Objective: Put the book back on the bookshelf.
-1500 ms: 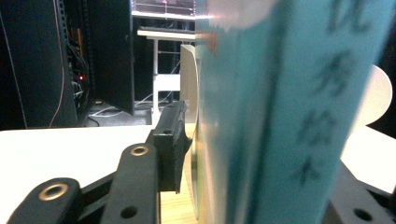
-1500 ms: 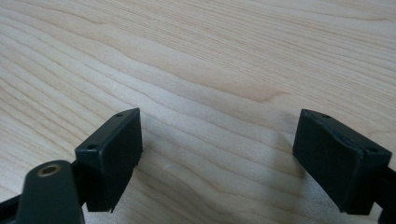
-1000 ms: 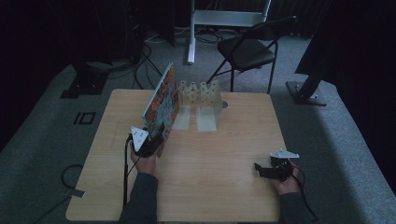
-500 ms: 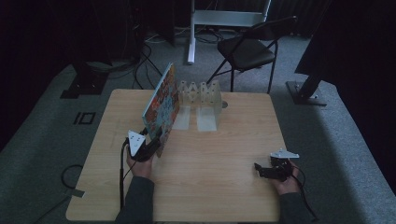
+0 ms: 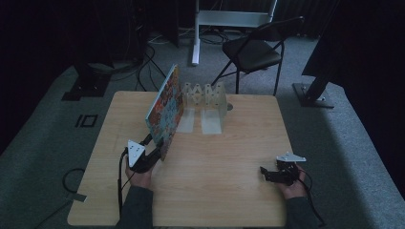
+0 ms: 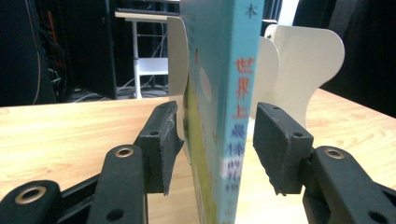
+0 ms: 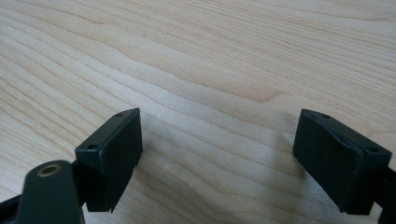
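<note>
Wooden desk (image 5: 229,162) carries a white rack (image 5: 206,98) near its far edge; a colourful book (image 5: 165,112) stands tilted on its edge just left of the rack; the left hand-held gripper (image 5: 152,153) straddles the book's near end, jaws apart with gaps either side of the spine; the right hand-held gripper (image 5: 267,174) rests released near the desk's right front.

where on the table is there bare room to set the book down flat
Bare wood spans between the left hand-held gripper and right hand-held gripper, and the table's right half. Crowded at the far middle: the white bookends and upright book.
</note>
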`<act>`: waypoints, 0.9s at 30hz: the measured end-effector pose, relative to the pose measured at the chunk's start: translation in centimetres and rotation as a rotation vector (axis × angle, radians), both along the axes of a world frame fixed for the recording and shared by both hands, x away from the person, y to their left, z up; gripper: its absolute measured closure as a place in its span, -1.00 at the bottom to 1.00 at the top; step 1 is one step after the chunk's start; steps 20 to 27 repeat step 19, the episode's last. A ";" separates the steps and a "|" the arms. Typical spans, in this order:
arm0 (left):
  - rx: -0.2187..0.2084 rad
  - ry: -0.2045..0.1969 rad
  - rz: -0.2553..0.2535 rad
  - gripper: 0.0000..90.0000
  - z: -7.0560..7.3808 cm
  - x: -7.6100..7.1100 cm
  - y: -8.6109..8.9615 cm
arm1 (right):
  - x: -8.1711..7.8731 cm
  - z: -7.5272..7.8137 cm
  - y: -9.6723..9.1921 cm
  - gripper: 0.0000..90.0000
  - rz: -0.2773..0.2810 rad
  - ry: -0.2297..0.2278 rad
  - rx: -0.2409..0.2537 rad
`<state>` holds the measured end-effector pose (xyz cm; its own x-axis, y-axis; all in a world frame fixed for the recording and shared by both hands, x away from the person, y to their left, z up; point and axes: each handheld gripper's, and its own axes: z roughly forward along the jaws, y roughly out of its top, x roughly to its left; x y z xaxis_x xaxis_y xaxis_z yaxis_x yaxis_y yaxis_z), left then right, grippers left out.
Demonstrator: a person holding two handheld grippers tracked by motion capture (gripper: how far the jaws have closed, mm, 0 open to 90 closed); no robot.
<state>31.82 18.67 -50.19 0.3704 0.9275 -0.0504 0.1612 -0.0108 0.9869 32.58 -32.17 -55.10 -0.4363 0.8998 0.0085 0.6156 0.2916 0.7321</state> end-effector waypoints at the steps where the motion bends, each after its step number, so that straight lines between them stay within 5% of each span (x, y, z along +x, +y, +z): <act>1: -0.003 0.009 0.000 0.12 -0.1 -0.3 0.1 | 0.0 0.0 0.0 -0.65 0.000 0.000 -0.001; 11: -0.038 0.087 -0.069 0.14 -0.9 -2.0 1.0 | 0.0 0.0 0.0 -0.65 0.000 0.000 0.000; 27: -0.039 0.105 -0.087 0.14 -1.3 -2.6 1.3 | 0.0 0.0 0.0 -0.65 0.000 0.000 0.000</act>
